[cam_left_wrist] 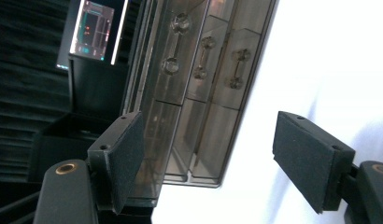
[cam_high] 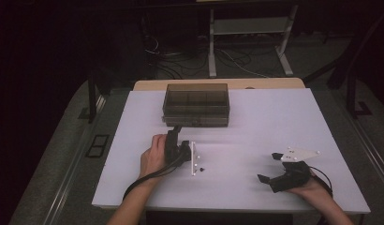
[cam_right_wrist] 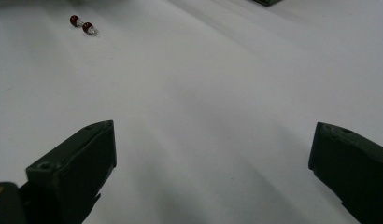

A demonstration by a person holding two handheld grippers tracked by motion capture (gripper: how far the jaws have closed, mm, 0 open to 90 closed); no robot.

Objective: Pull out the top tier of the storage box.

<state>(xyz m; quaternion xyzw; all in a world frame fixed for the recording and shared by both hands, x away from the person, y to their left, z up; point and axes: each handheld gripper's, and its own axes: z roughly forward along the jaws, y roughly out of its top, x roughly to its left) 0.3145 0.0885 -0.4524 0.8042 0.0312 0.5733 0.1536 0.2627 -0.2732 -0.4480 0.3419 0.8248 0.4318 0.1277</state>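
Note:
A smoky see-through drawer box (cam_high: 195,104) stands at the back middle of the white table (cam_high: 274,117). My left gripper (cam_high: 177,132), turned on its side in a hand, points at the box's front from close by. In the left gripper view this left gripper (cam_left_wrist: 208,128) is open, nothing lies between its pads, and the box's drawers (cam_left_wrist: 194,84) with clear handles are just ahead. My right gripper (cam_high: 269,167) rests low at the front right, open. In the right gripper view the right gripper (cam_right_wrist: 213,140) has bare table between its jaws.
Two small red-headed pins (cam_right_wrist: 82,24) lie on the table ahead of the right gripper; in the high view small dark bits (cam_high: 202,168) sit beside the left gripper. A lit screen (cam_left_wrist: 91,28) glows beyond the table. Cables and a white frame (cam_high: 248,28) are on the floor behind.

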